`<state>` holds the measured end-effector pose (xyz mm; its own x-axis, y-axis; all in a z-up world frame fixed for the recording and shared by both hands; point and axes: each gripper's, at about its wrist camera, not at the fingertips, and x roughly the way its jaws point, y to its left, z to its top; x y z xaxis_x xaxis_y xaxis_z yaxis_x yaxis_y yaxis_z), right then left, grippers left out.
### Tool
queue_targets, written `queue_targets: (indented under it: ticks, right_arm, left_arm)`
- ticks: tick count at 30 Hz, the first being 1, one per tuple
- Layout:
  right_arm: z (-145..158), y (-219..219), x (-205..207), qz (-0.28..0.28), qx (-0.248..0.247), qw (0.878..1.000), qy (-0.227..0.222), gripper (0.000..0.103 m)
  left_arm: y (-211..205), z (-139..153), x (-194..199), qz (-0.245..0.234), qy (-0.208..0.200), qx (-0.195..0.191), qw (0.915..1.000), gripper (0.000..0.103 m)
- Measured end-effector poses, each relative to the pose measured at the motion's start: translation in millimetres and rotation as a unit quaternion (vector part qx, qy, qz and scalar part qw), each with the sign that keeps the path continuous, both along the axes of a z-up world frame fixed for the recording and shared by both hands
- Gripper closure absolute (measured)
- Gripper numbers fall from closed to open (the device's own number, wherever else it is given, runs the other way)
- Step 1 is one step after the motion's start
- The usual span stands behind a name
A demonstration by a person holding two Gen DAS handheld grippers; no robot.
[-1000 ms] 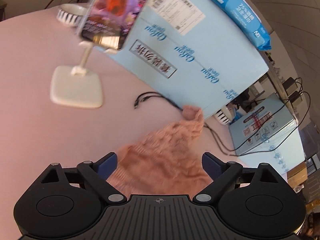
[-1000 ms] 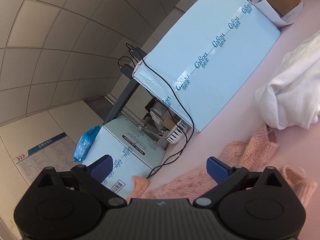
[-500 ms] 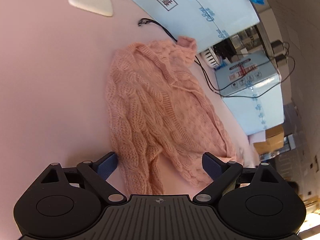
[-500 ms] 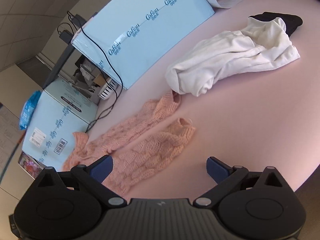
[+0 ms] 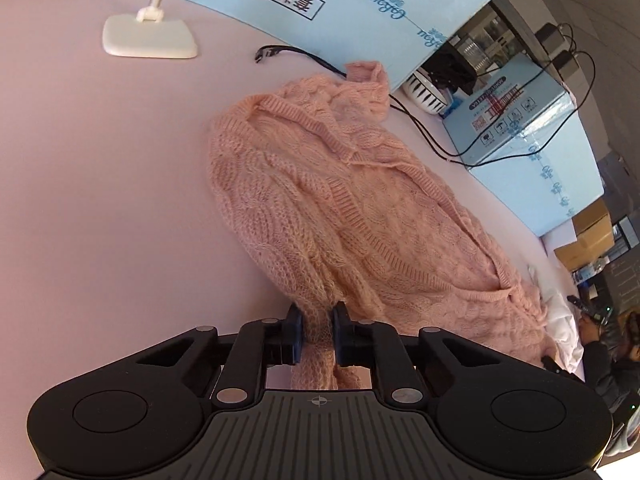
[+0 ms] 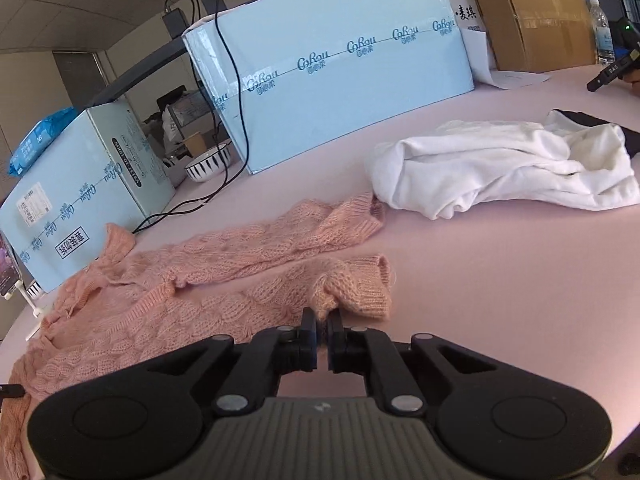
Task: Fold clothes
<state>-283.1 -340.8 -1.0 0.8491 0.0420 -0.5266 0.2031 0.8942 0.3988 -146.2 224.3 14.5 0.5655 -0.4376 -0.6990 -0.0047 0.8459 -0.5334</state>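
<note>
A pink cable-knit cardigan (image 5: 340, 200) is lying stretched along the far edge of the pink bench (image 5: 100, 200), its long axis running beside the row of light-blue cartons (image 6: 340, 68). The left gripper (image 5: 316, 330) is clamping a gathered bunch of knit at the end of the garment nearest it, jaws shut on the wool. The right gripper (image 6: 322, 330) is pinching the near edge of a sleeve cuff (image 6: 360, 284), jaws almost fully together. The garment is spreading away ahead of both claws, so any fold will likely carry the held ends toward the cartons. The left wrist view is showing the neckline and body; only the right wrist view is showing both sleeves lying parallel and a crumpled white garment (image 6: 500, 168) just beyond the far cuff.
</note>
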Motion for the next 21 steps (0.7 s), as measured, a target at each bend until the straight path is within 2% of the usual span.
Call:
queue_targets:
  ticks: [3, 5, 7, 8, 9, 10, 11, 13, 14, 15, 16, 18, 20, 21]
  right_arm:
    - [0, -12, -6, 0.004, 0.040, 0.999, 0.018, 0.097]
    - [-5, -13, -5, 0.011, 0.040, 0.999, 0.035, 0.097]
    - [-3, -15, -5, 0.021, 0.041, 0.998, 0.037, 0.089]
    - [3, -17, -6, 0.014, 0.045, 0.998, 0.036, 0.072]
    - [9, -20, -8, -0.008, 0.043, 0.999, 0.014, 0.042]
    - [15, -22, -10, -0.029, 0.040, 0.999, -0.010, 0.029]
    - [23, -25, -13, -0.044, 0.032, 0.997, -0.053, 0.021]
    - [39, -31, -10, -0.053, 0.019, 0.991, -0.122, 0.021]
    - [44, -34, -1, -0.040, 0.027, 0.990, -0.136, 0.021]
    - [47, -38, 12, -0.016, 0.046, 0.989, -0.142, 0.021]
    - [46, -42, 28, 0.009, 0.074, 0.987, -0.140, 0.021]
    - [36, -47, 64, 0.048, 0.137, 0.983, -0.109, 0.021]
    - [15, -45, 98, 0.074, 0.181, 0.979, -0.058, 0.022]
    - [5, -44, 107, 0.061, 0.184, 0.980, -0.038, 0.024]
  left_arm:
    - [9, -4, -9, 0.007, 0.015, -0.021, 0.9996, 0.090]
    - [15, -7, -13, 0.010, 0.021, -0.043, 0.9988, 0.088]
    - [27, -10, -14, 0.030, 0.042, -0.077, 0.9957, 0.085]
    - [33, -11, -14, 0.040, 0.053, -0.092, 0.9935, 0.081]
    - [35, -10, -14, 0.048, 0.055, -0.095, 0.9928, 0.076]
    - [39, -4, -15, 0.065, 0.045, -0.082, 0.9935, 0.073]
    - [40, 1, -16, 0.075, 0.030, -0.069, 0.9944, 0.068]
    - [40, 13, -17, 0.086, -0.008, -0.059, 0.9945, 0.064]
    - [41, 17, -17, 0.087, -0.025, -0.068, 0.9936, 0.063]
    - [40, 22, -14, 0.084, -0.049, -0.097, 0.9904, 0.063]
    - [39, 24, -11, 0.083, -0.062, -0.114, 0.9880, 0.063]
    - [28, 24, 1, 0.071, -0.088, -0.146, 0.9828, 0.063]
    - [17, 17, 16, 0.057, -0.081, -0.158, 0.9825, 0.063]
    - [12, 9, 24, 0.058, -0.069, -0.166, 0.9820, 0.063]
